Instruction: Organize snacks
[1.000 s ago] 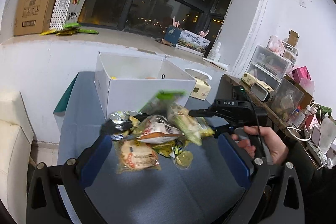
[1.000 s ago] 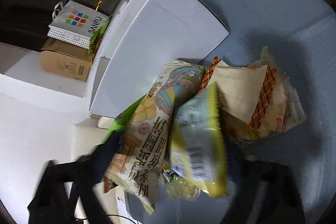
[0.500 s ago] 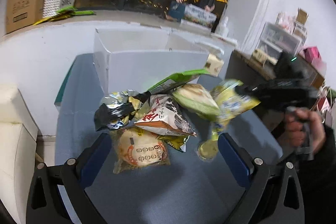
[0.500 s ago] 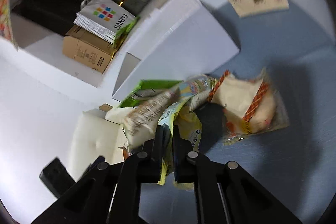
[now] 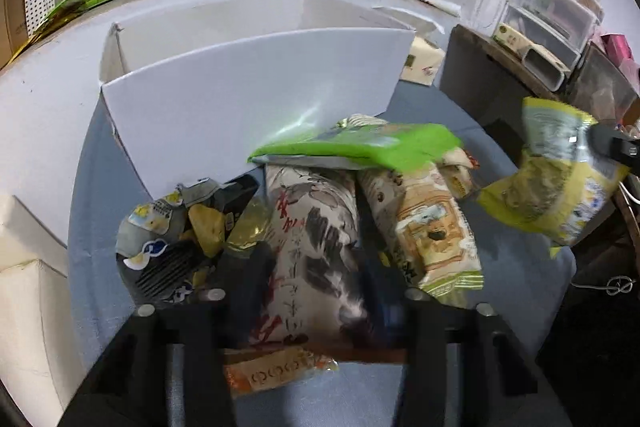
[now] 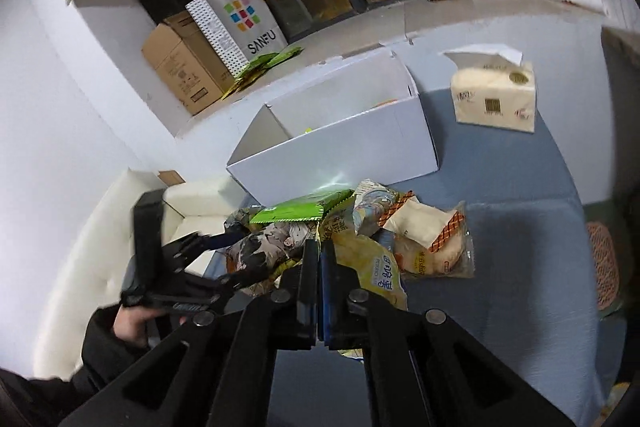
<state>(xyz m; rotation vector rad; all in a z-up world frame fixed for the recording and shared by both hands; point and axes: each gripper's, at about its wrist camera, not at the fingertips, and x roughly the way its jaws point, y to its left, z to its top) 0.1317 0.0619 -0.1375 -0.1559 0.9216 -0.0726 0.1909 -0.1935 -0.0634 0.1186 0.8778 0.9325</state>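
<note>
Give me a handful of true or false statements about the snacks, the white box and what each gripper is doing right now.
1. The right gripper is shut on the yellow chip bag. True.
2. The yellow chip bag lies inside the white box. False: it hangs in the air, off the pile.
3. The green packet lies on top of the pile. True.
4. The left gripper grips the tissue pack. False: its jaws straddle the ink-print bag; the pack stands right of the box.
</note>
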